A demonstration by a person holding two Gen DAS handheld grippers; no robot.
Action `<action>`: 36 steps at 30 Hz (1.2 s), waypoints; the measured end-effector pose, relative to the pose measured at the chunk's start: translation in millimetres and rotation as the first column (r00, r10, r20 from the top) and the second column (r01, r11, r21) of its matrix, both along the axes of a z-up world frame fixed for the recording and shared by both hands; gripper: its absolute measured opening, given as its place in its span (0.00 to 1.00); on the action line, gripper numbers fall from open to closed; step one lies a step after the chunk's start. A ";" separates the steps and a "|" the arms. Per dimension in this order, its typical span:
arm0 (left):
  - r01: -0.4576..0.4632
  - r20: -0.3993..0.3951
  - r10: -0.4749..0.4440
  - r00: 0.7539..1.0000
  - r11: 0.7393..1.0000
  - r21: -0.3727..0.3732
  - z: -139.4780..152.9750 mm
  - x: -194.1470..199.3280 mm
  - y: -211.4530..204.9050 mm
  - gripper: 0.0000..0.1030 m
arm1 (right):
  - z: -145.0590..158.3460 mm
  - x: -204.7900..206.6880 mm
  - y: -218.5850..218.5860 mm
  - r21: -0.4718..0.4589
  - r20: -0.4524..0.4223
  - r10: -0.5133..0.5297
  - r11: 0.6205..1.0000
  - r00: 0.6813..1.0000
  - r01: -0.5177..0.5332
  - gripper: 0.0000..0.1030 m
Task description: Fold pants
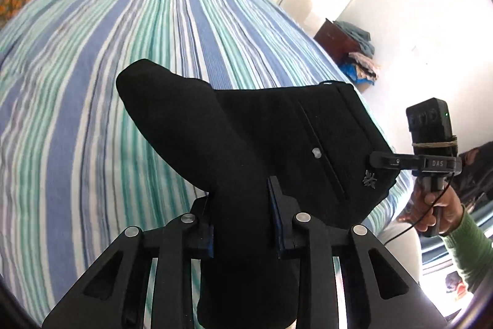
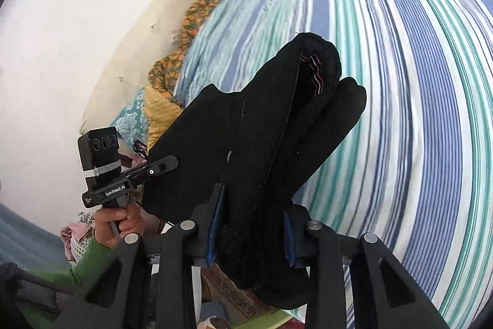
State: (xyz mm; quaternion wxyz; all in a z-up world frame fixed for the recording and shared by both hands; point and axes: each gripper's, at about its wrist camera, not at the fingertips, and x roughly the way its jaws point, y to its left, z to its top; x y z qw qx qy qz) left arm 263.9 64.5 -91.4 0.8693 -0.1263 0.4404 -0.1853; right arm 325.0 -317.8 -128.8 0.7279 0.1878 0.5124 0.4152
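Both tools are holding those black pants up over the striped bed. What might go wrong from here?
1. The right tool pinches a thick bunch of black pants; inner layers could slip out.
2. The folded end hangs free above the striped bed, so it may land crooked or unfold.
3. The left tool grips only a narrow part, so the pants may sag unevenly.

Black cloth pants (image 1: 246, 144) over a blue, teal and white striped bedspread (image 1: 107, 67).
Orange-and-green floral fabric (image 2: 197, 17) at the bed's far edge; a green knit sleeve (image 1: 468, 242).
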 end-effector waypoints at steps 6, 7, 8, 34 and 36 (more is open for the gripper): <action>-0.149 0.115 0.120 0.986 0.941 0.303 -16.0 50.7 6.3 0.63 | 25.9 76.5 17.3 -0.069 0.124 -0.094 0.992 0.988 0.103 0.47; -0.171 0.121 0.136 0.983 0.917 0.359 -24.4 47.9 5.6 0.63 | 20.6 85.1 16.6 -0.178 0.154 -0.120 0.973 0.981 0.147 0.62; -0.181 0.123 0.144 0.982 0.901 0.393 -31.4 38.5 7.6 0.64 | 15.4 88.4 13.0 -0.297 0.189 -0.147 0.934 0.971 0.199 0.67; -0.363 0.078 0.369 0.926 0.818 0.447 1.0 -152.1 -33.8 0.99 | 52.8 -193.8 33.3 -0.534 0.477 -0.153 0.732 0.865 0.424 1.00; -0.359 0.069 0.368 0.927 0.822 0.443 3.0 -153.0 -34.2 0.99 | 58.8 -196.1 36.4 -0.533 0.483 -0.151 0.731 0.862 0.426 1.00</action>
